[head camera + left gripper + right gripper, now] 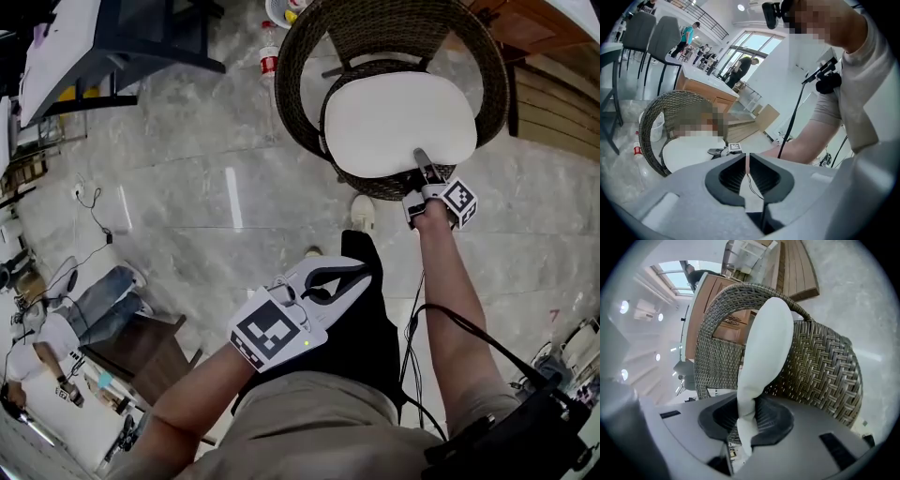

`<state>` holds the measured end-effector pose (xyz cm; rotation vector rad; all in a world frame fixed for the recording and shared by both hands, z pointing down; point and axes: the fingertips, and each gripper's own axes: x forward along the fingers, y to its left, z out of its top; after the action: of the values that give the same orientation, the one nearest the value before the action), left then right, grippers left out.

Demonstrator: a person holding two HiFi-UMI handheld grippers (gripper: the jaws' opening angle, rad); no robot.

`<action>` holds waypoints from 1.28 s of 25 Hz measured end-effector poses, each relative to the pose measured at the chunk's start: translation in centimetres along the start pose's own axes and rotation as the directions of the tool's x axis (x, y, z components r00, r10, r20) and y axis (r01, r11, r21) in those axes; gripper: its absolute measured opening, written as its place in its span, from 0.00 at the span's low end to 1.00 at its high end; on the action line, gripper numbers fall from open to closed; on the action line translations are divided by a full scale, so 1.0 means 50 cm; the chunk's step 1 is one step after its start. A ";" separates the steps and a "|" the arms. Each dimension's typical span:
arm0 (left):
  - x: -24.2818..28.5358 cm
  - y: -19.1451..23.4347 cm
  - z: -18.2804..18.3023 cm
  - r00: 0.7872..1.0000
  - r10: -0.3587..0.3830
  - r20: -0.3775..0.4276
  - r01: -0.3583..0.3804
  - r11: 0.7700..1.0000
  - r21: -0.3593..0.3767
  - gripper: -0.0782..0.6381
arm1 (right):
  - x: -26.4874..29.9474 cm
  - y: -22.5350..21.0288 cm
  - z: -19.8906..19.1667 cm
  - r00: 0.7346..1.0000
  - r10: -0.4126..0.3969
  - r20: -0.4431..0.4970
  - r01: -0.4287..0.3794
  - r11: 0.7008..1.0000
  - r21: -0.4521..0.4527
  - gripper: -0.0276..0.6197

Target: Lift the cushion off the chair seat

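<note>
A white oval cushion (pixel 398 122) lies over the seat of a dark woven wicker chair (pixel 300 56). My right gripper (pixel 424 171) is shut on the cushion's near edge, and the right gripper view shows the white cushion (pixel 764 348) pinched between the ribbed pads and raised off the wicker chair (pixel 820 376). My left gripper (pixel 361 272) is held low near the person's body, well short of the chair, its pads together with nothing between them. In the left gripper view the cushion (pixel 689 152) and the right gripper (pixel 712 151) show beyond the left gripper (pixel 747 161).
The floor is grey marble tile (pixel 187 169). A dark table frame (pixel 141 47) stands at the upper left. Wooden decking (pixel 553 103) runs along the right. Cables (pixel 422 319) hang by the right arm. A person (pixel 56 337) sits at the lower left.
</note>
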<state>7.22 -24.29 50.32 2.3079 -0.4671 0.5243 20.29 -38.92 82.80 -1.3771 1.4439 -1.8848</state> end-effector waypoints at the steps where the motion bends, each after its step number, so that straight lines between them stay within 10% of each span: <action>1: -0.008 -0.012 -0.002 1.000 -0.005 0.002 0.005 1.000 0.005 0.15 | -0.017 0.011 -0.004 1.000 0.006 0.001 -0.006 1.000 -0.003 0.16; 32: -0.362 -0.330 -0.043 0.986 -0.106 0.128 0.076 0.972 0.222 0.12 | -0.654 0.405 -0.255 0.980 0.182 0.082 -0.172 0.978 -0.118 0.16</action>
<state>-0.99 -8.29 33.52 2.5736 -0.3834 0.3869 18.69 -15.18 49.99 -1.3183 1.5890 -1.6313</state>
